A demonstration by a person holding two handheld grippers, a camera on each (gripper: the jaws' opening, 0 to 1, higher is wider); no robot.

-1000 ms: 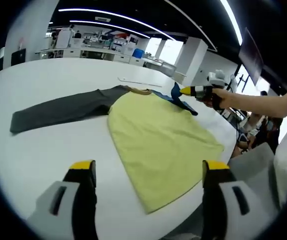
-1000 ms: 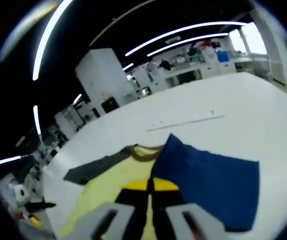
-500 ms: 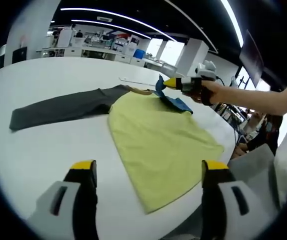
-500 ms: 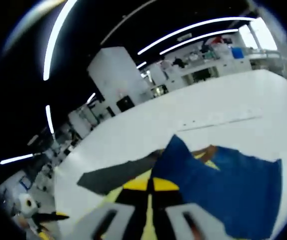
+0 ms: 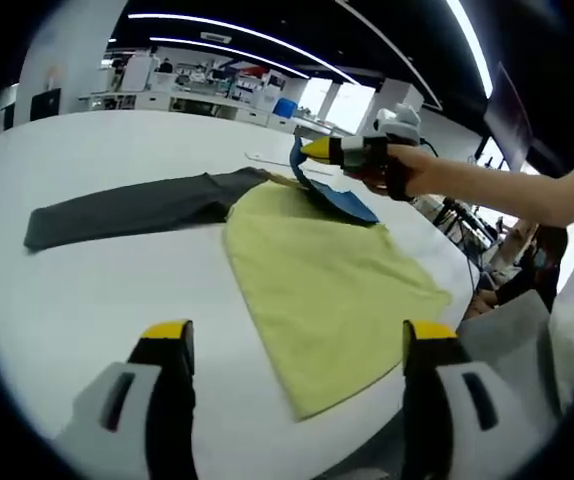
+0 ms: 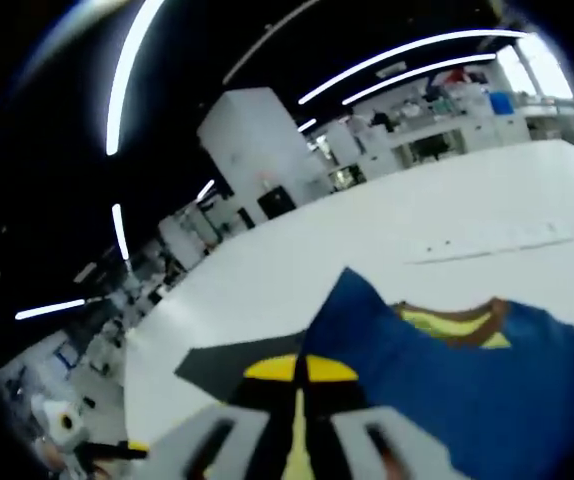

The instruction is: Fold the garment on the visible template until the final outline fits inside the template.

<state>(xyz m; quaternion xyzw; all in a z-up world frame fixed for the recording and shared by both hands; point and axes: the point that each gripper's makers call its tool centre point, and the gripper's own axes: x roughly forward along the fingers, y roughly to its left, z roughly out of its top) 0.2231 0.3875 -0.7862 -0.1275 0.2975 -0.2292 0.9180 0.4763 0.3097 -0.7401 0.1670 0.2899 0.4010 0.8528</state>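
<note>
Garment: our yellow-bodied shirt with grey and blue sleeves (image 5: 327,280) lies flat on the white desk (image 5: 87,290).
Right tongs (image 5: 312,150): pinching the blue sleeve (image 6: 437,380), lifted.
Left tongs (image 5: 292,345): spread, idle.
Risk: we judge the sleeve may slip or fold crooked.

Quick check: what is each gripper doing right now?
Left gripper: open, holding nothing, above the table.
Right gripper: shut on the blue sleeve, lifted over the yellow shirt.

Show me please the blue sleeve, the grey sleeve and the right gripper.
blue sleeve (image 5: 339,200): left gripper view, lifted middle.
grey sleeve (image 5: 117,210): left gripper view, middle.
right gripper (image 5: 312,150): left gripper view, yellow tips.
</note>
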